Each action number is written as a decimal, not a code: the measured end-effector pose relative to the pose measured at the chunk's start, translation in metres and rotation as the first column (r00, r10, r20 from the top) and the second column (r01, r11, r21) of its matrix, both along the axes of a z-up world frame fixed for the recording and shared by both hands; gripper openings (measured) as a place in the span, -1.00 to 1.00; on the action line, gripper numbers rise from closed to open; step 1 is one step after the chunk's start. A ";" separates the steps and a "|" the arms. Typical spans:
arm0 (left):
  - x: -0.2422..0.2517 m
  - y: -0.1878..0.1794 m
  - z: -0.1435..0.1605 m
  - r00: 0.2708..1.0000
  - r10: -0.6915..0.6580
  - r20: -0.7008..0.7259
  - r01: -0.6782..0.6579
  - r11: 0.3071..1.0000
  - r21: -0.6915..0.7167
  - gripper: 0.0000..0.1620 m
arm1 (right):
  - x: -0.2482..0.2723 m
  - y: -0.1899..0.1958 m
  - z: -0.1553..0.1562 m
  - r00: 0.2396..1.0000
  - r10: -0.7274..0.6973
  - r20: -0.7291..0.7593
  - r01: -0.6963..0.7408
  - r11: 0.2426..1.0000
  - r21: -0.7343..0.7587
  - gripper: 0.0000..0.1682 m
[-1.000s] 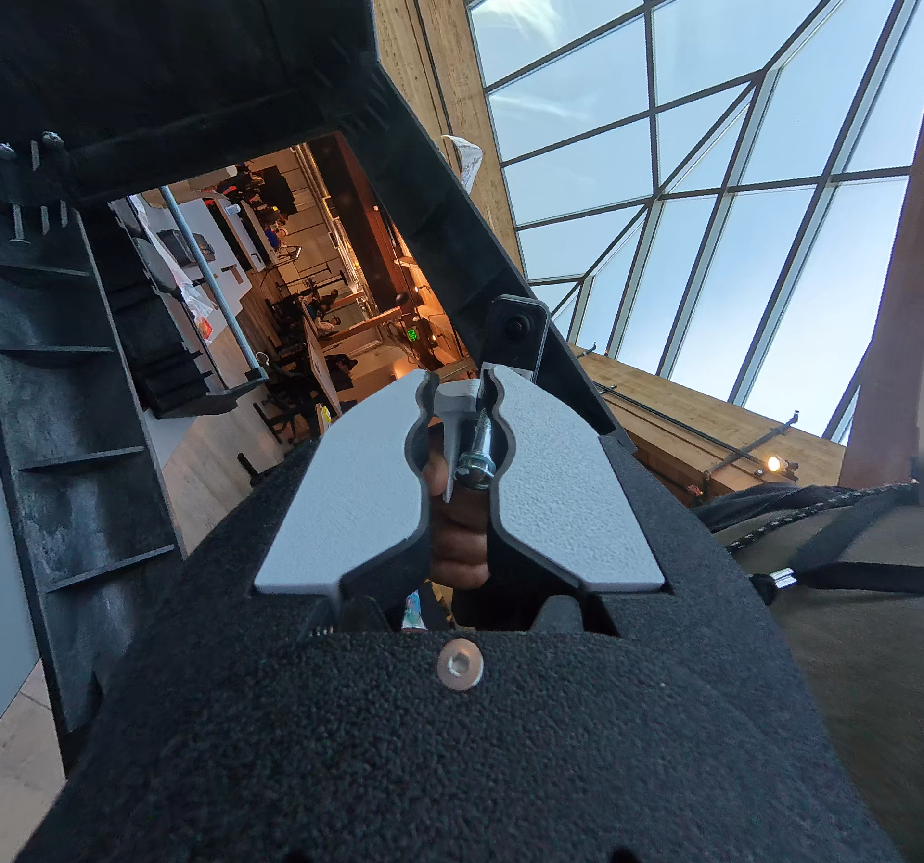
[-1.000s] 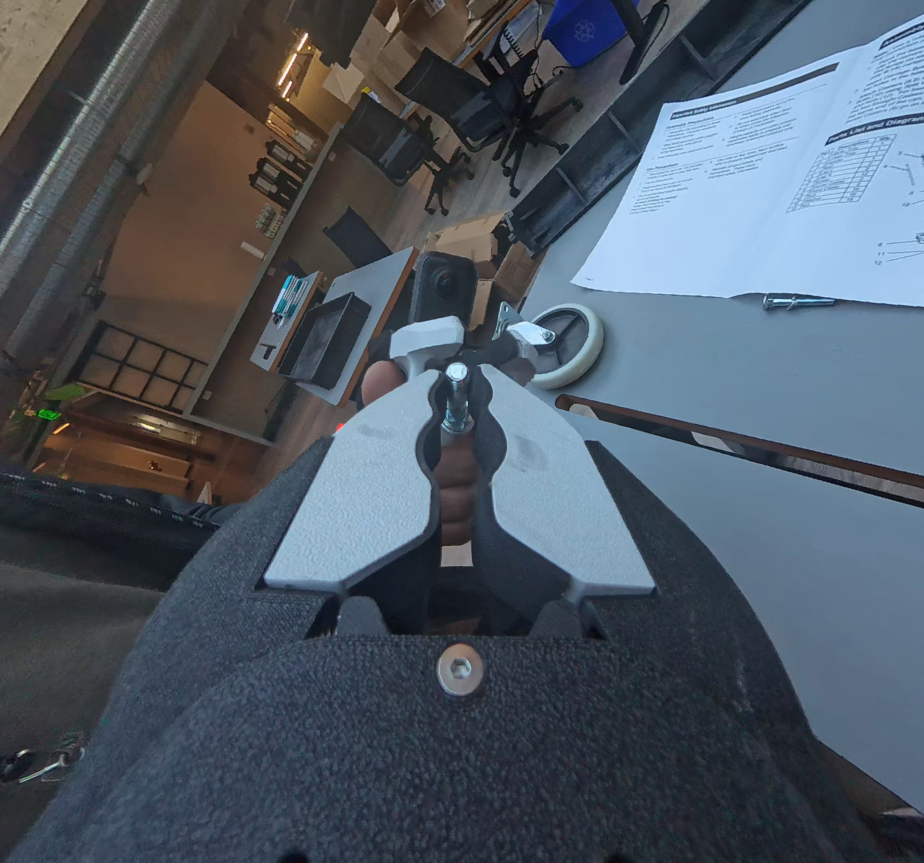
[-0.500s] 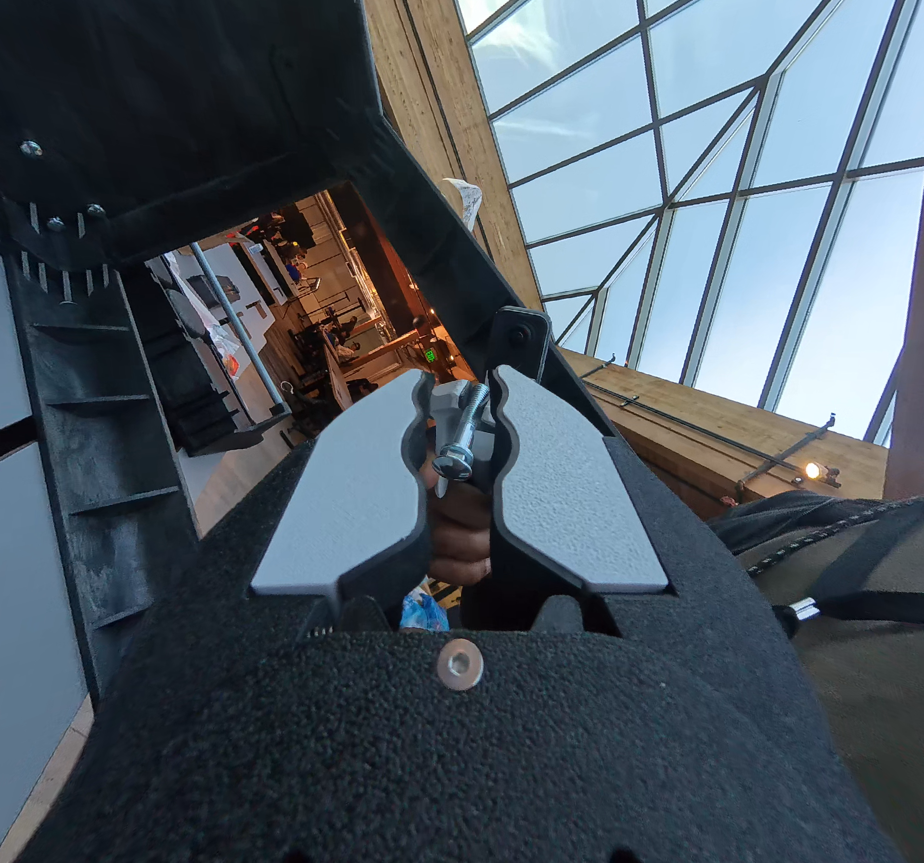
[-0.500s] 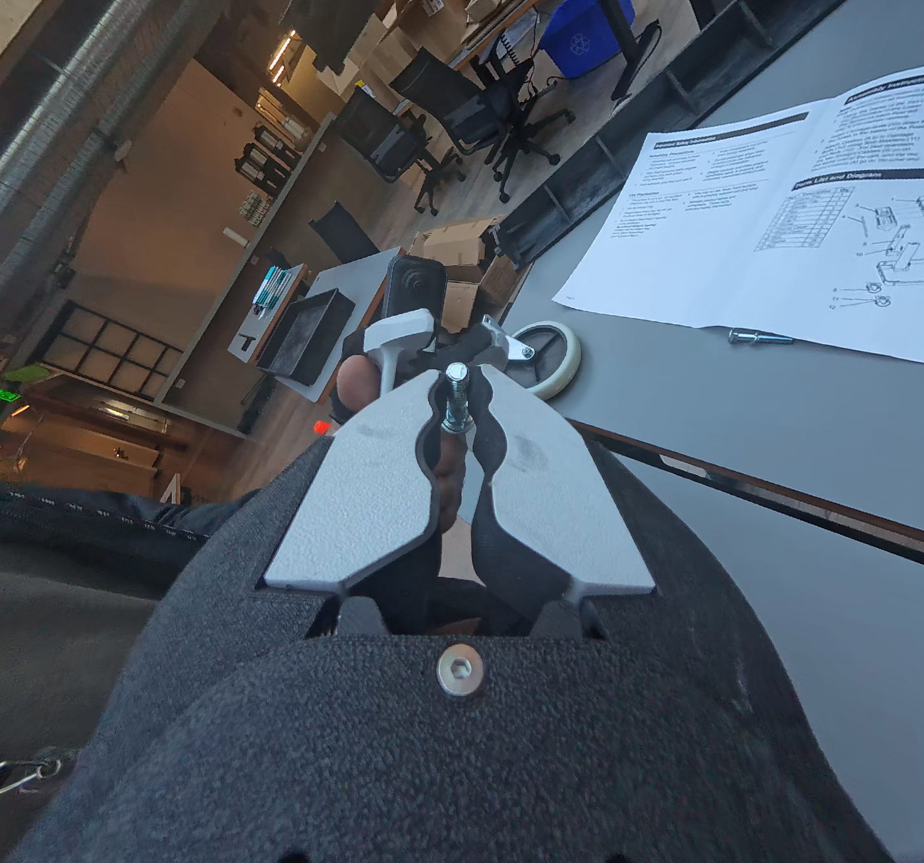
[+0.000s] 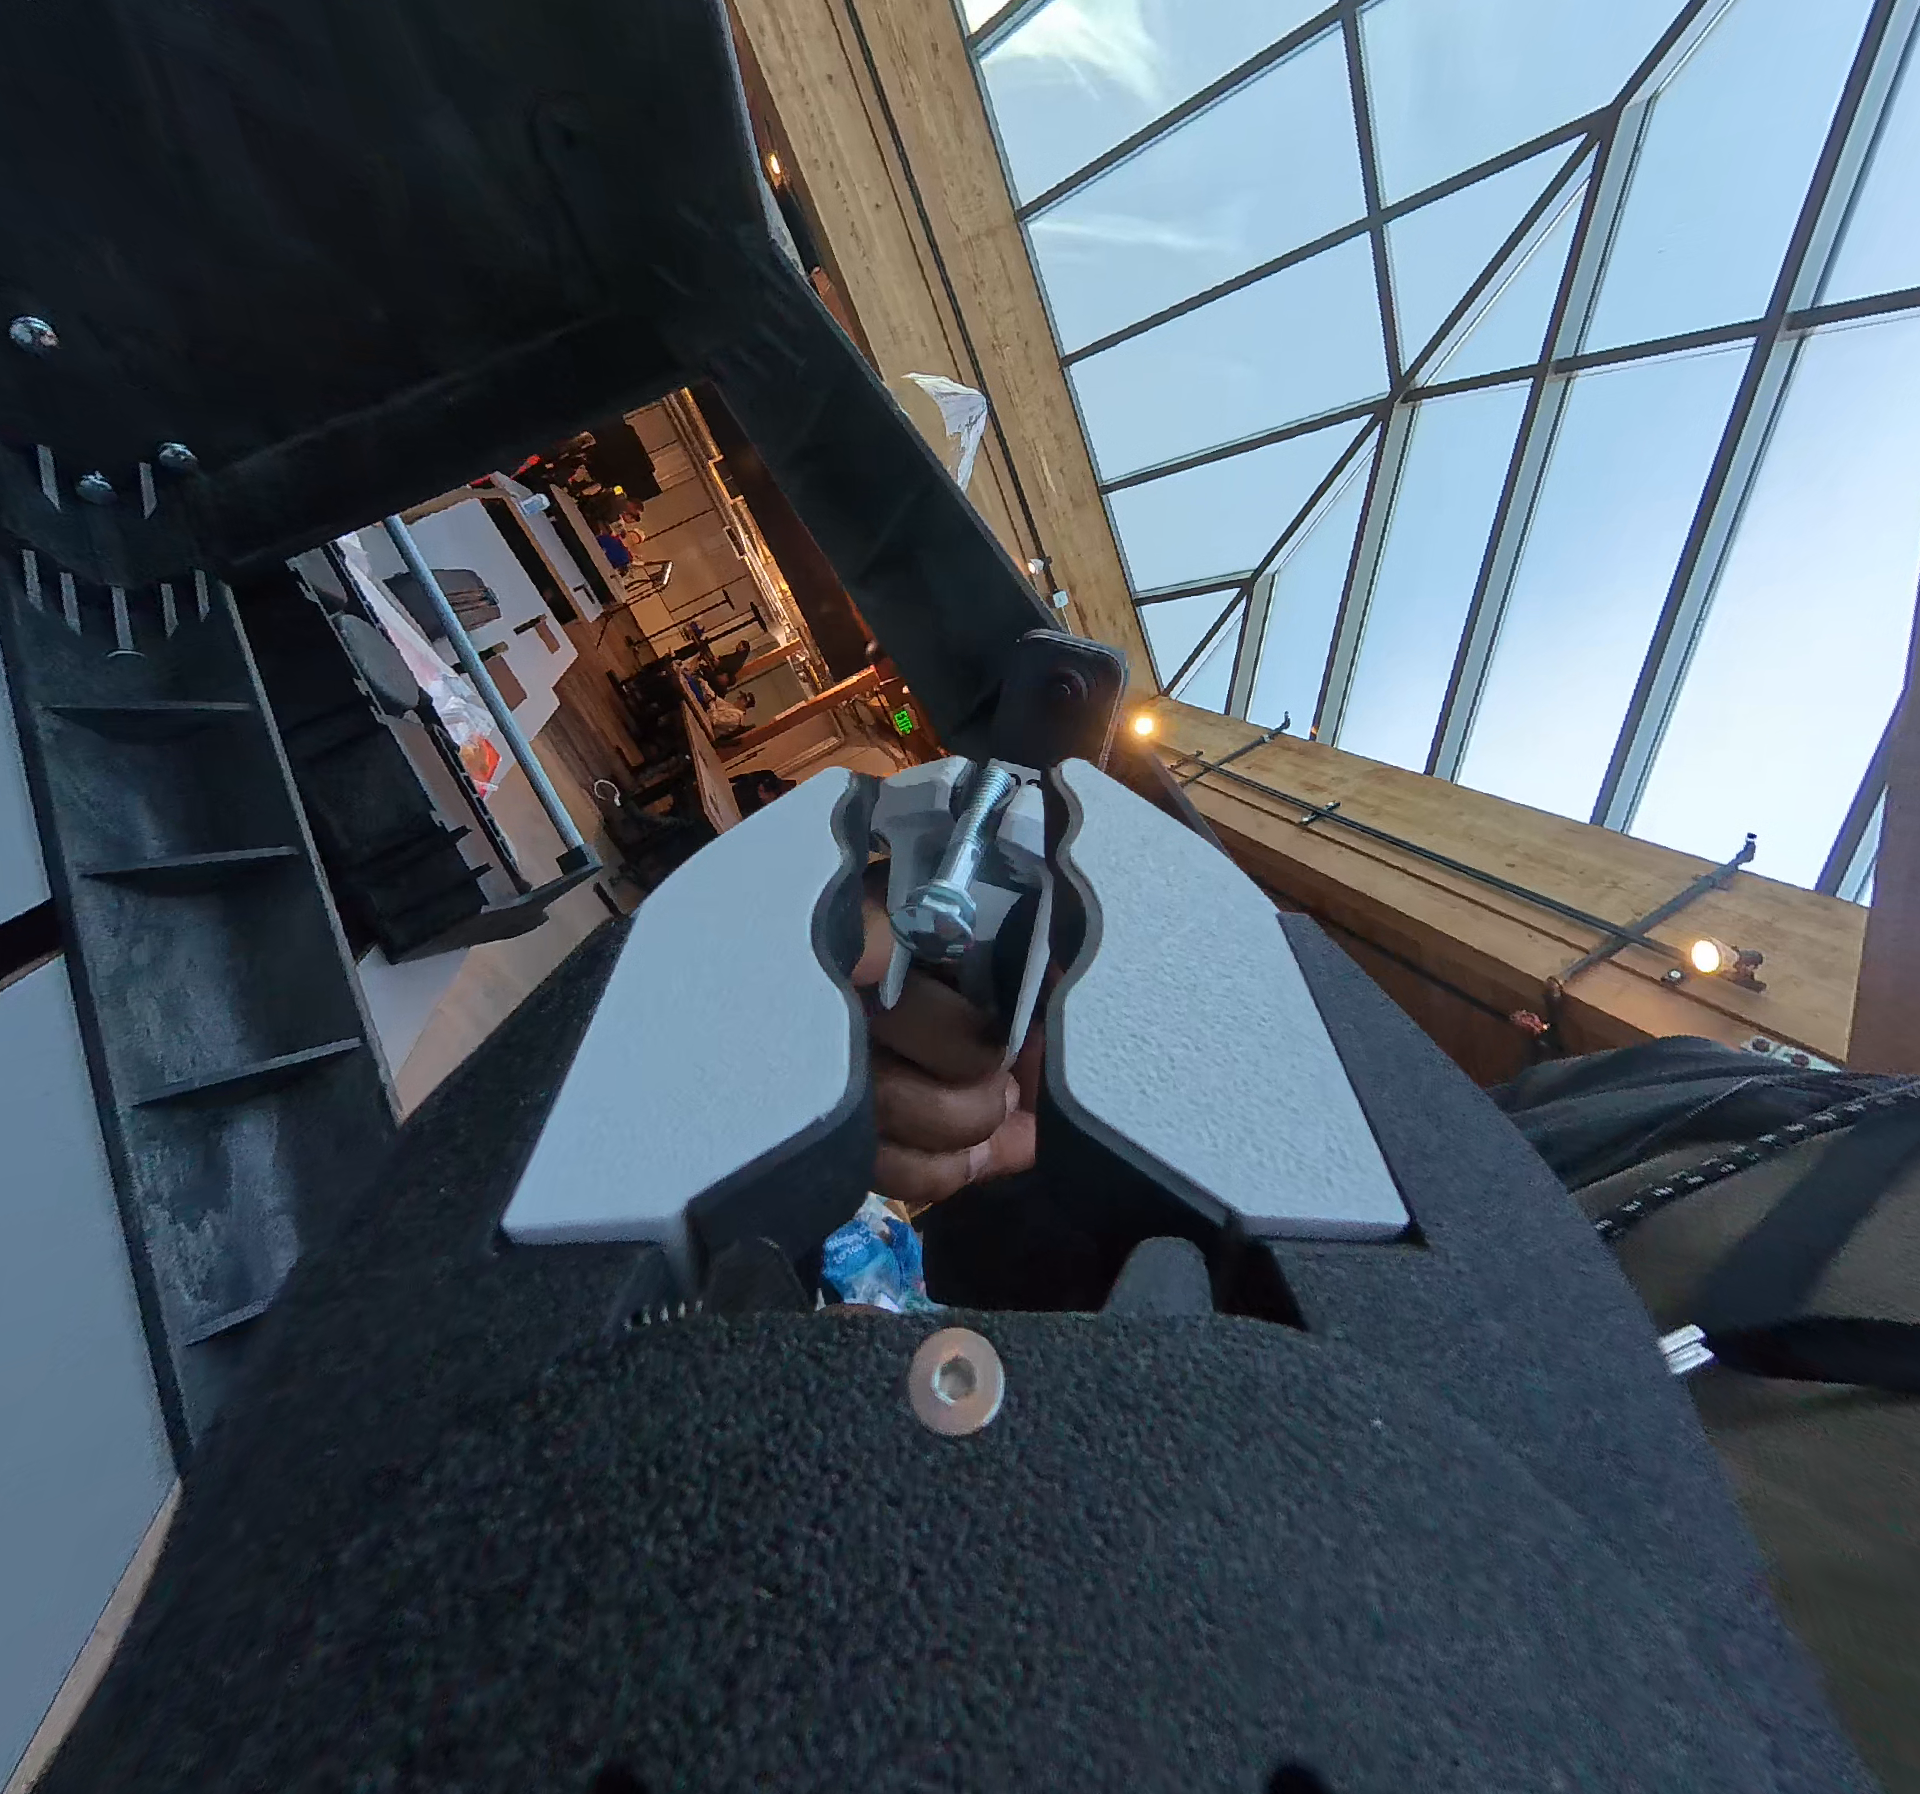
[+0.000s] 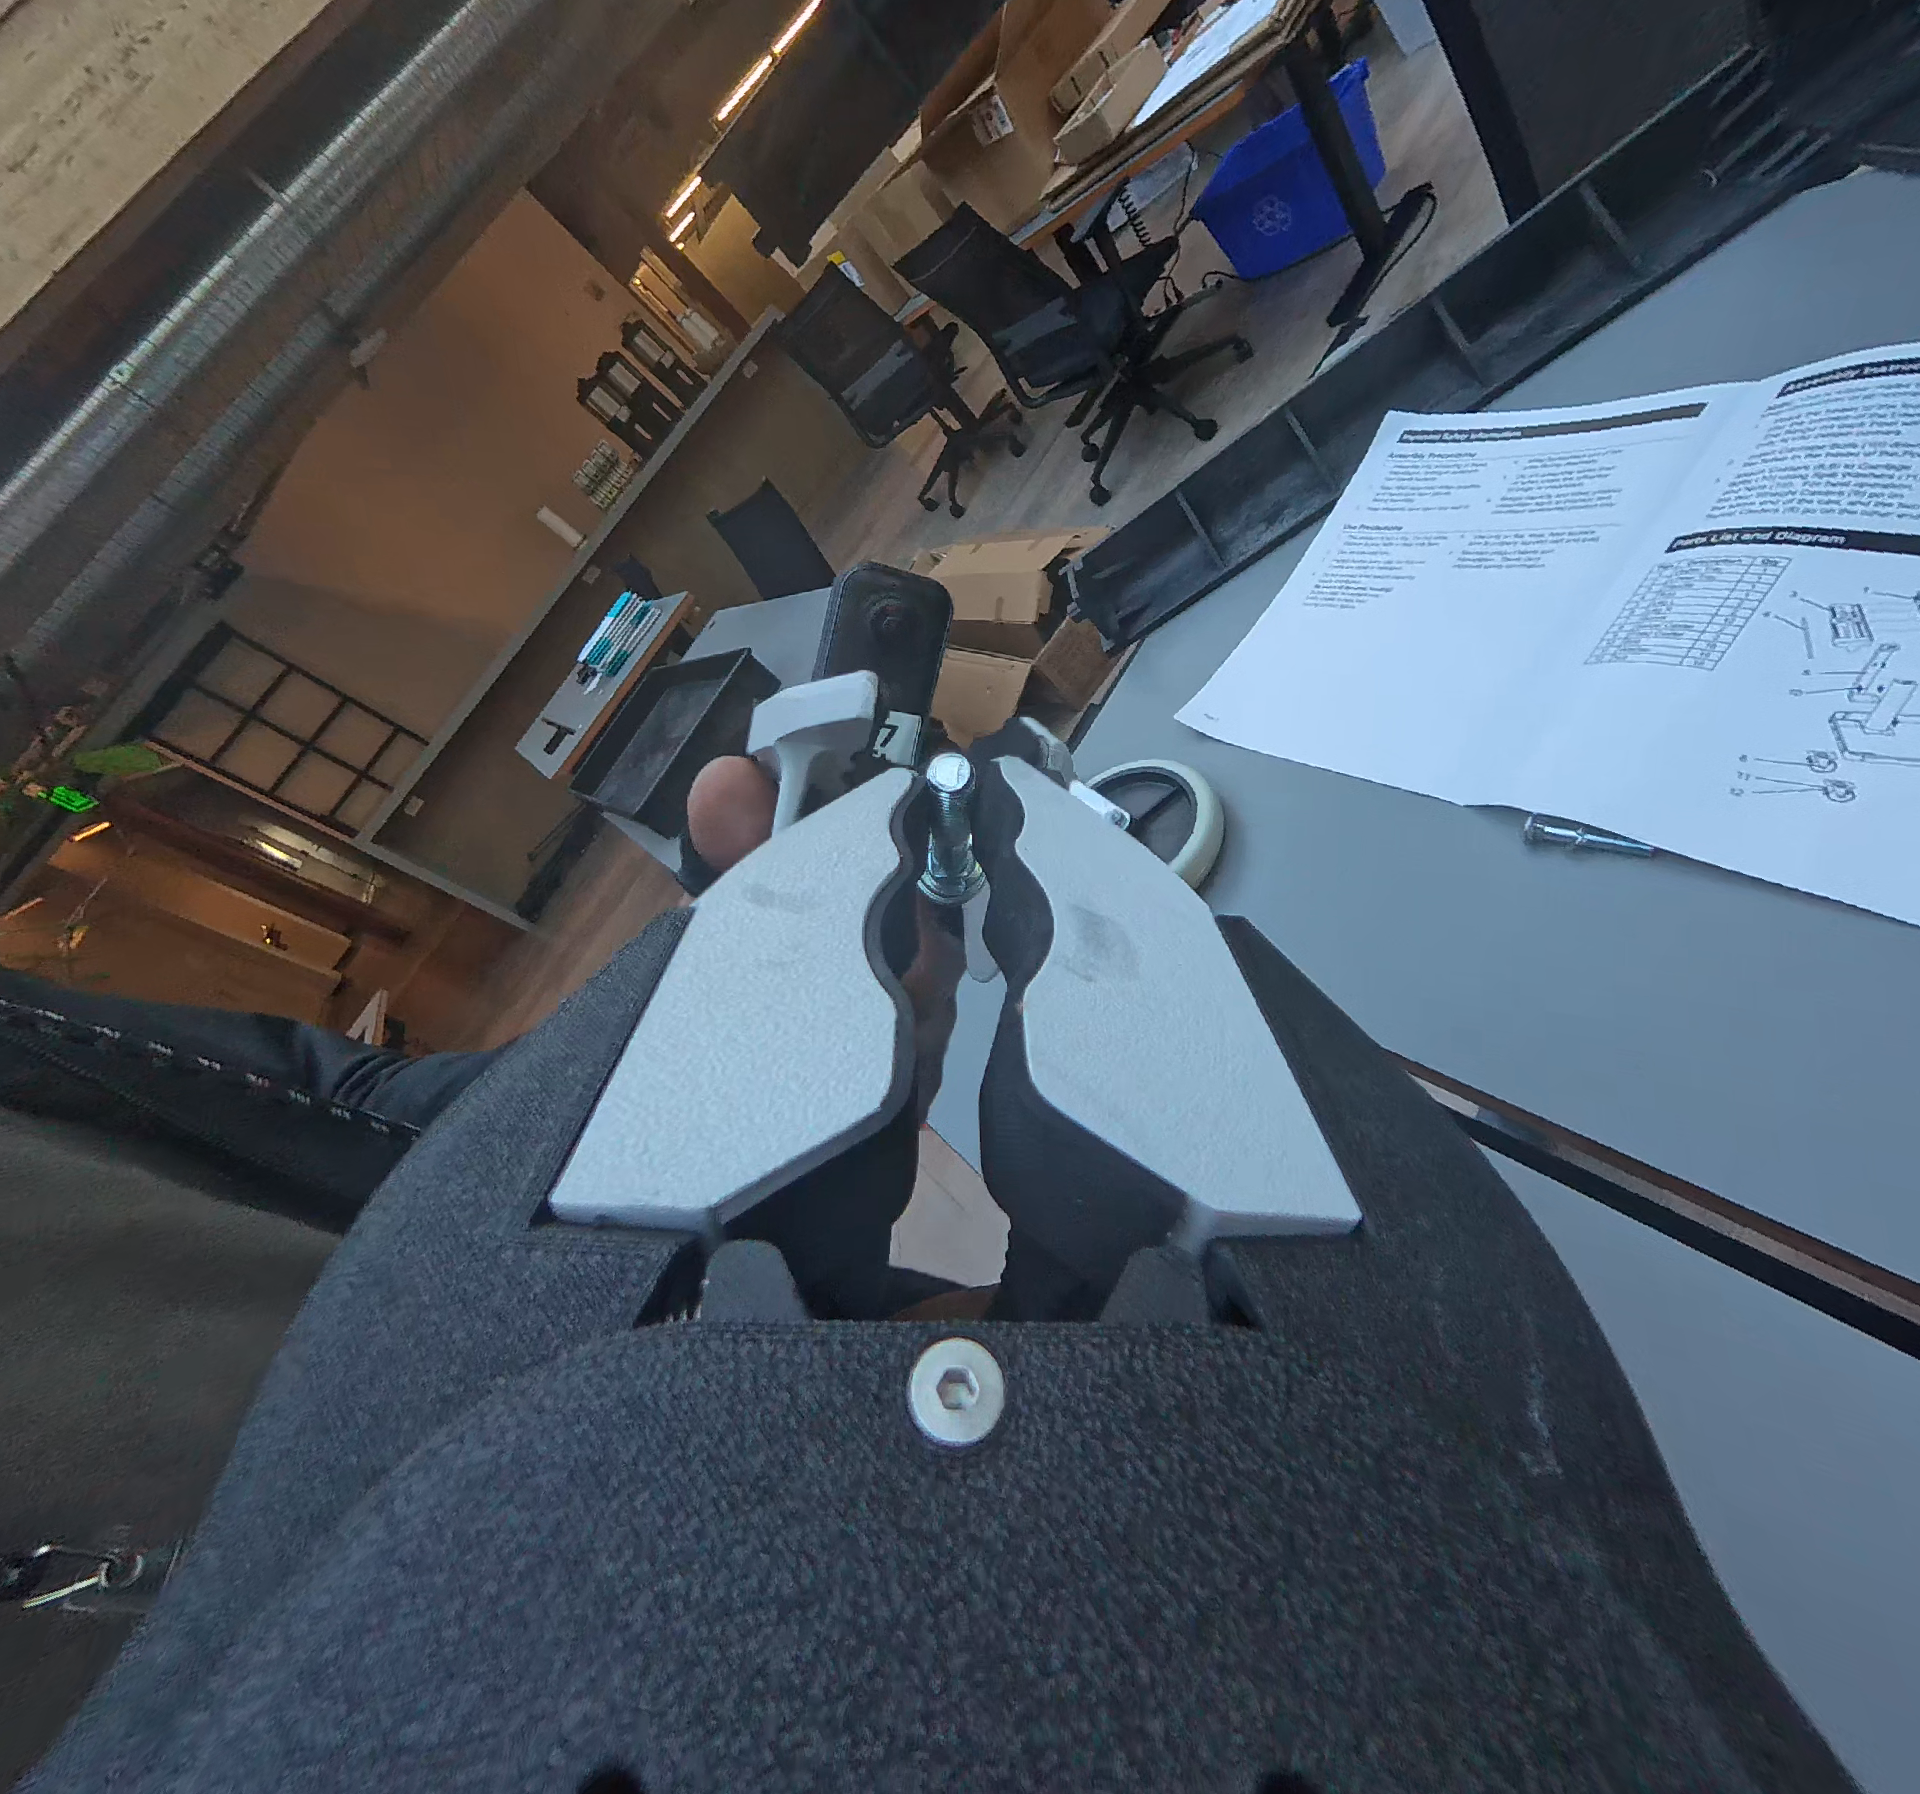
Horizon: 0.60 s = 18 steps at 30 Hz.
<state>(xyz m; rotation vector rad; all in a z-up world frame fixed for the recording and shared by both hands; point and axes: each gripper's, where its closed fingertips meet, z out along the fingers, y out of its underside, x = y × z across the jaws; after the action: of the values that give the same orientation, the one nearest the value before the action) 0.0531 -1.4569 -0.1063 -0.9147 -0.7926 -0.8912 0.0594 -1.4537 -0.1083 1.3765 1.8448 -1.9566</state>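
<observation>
The two grippers meet tip to tip above the table. My right gripper [image 6: 951, 799] is shut on a silver flanged bolt [image 6: 951, 840], which stands across its tips. In the left wrist view the same bolt [image 5: 951, 871] is pinched between the right gripper's pale fingers [image 5: 1023, 835]. My left gripper [image 5: 951, 799] has its jaws parted and straddles those fingers without touching the bolt. The left gripper [image 6: 914, 736] also shows beyond the bolt in the right wrist view. A hand [image 5: 935, 1100] shows behind the tips.
On the grey table [image 6: 1558, 1069] lie a white caster wheel [image 6: 1153, 809], an open instruction sheet [image 6: 1558, 622] and a second bolt [image 6: 1584, 835]. A black ribbed plastic shelf [image 5: 312, 186] looms over the left gripper. Office chairs, boxes and a blue bin stand beyond.
My left gripper's jaws have spread wider around the bolt. My right gripper's jaws have closed in a little on it. The bolt has tilted slightly in the left wrist view.
</observation>
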 end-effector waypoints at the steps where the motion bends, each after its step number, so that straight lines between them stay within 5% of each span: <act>1: 0.000 0.000 -0.001 1.000 0.001 0.003 -0.001 1.000 0.001 -0.61 | -0.001 0.001 0.001 1.000 -0.008 0.001 0.008 1.000 -0.009 -0.88; 18: 0.015 0.009 -0.004 0.998 -0.054 0.036 0.051 0.996 0.077 -0.63 | -0.005 0.003 0.010 0.999 -0.049 -0.009 0.049 0.998 -0.045 -0.87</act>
<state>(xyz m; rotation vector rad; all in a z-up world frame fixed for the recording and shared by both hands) 0.0685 -1.4477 -0.1099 -0.8568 -0.7646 -0.9806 0.0540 -1.4509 -0.0983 1.4143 1.7764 -2.0193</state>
